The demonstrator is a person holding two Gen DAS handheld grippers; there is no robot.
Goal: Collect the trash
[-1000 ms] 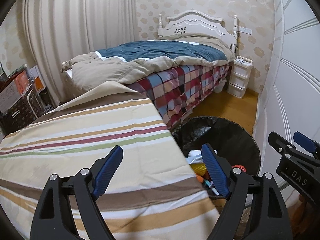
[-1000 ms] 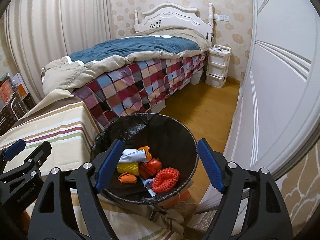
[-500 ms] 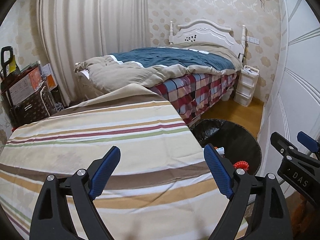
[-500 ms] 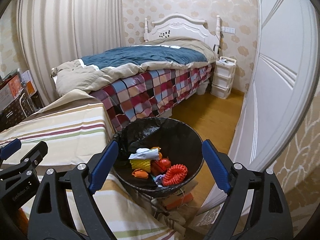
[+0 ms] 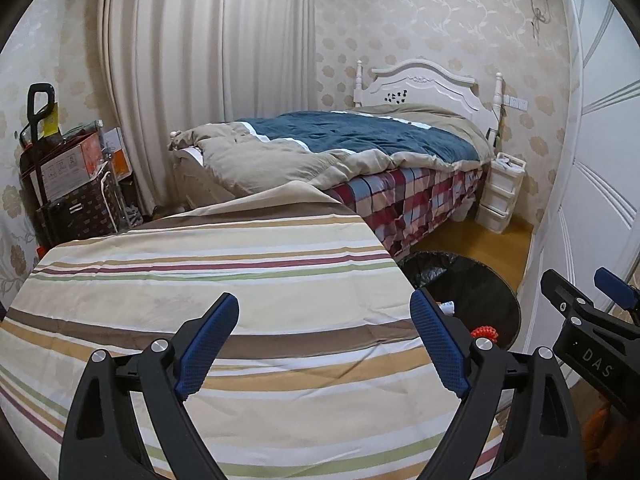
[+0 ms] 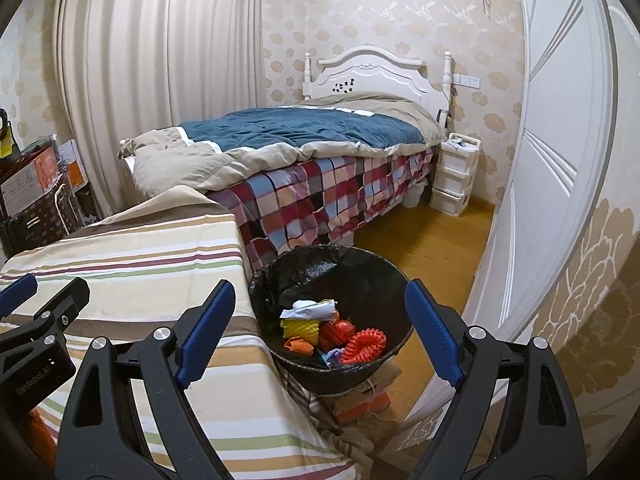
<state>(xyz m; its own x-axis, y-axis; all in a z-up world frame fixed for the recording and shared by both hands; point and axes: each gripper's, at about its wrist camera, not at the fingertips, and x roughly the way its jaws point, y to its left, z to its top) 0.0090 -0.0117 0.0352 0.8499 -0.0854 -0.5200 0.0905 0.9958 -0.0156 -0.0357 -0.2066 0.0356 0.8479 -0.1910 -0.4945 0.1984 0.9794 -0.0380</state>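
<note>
A black-lined trash bin (image 6: 360, 254) stands on the floor beside the striped table cloth (image 6: 160, 260). Inside lie a red coil (image 6: 364, 346), a yellow foam net (image 6: 300, 328), a white wrapper (image 6: 308, 308) and orange scraps (image 6: 298, 346). My right gripper (image 6: 320, 286) hangs open above and short of the bin, nothing between its blue pads. My left gripper (image 5: 324, 300) is open over the striped cloth (image 5: 240, 280), also with nothing in it. In the left wrist view the bin (image 5: 480, 288) is half hidden by the table edge, with the coil (image 5: 484, 333) peeking out. No loose trash shows on the cloth.
A bed (image 6: 300, 140) with a blue and beige duvet fills the back. A white drawer unit (image 6: 454, 176) stands by its head. White wardrobe doors (image 6: 560, 160) run along the right. Stacked boxes (image 5: 68, 168) crowd the left corner. A cardboard box (image 6: 360, 400) sits under the bin.
Both grippers have drawn back and risen from the bin. More striped cloth shows in the left view, and the bin has slid to the right edge there. Both jaws stand a little wider.
</note>
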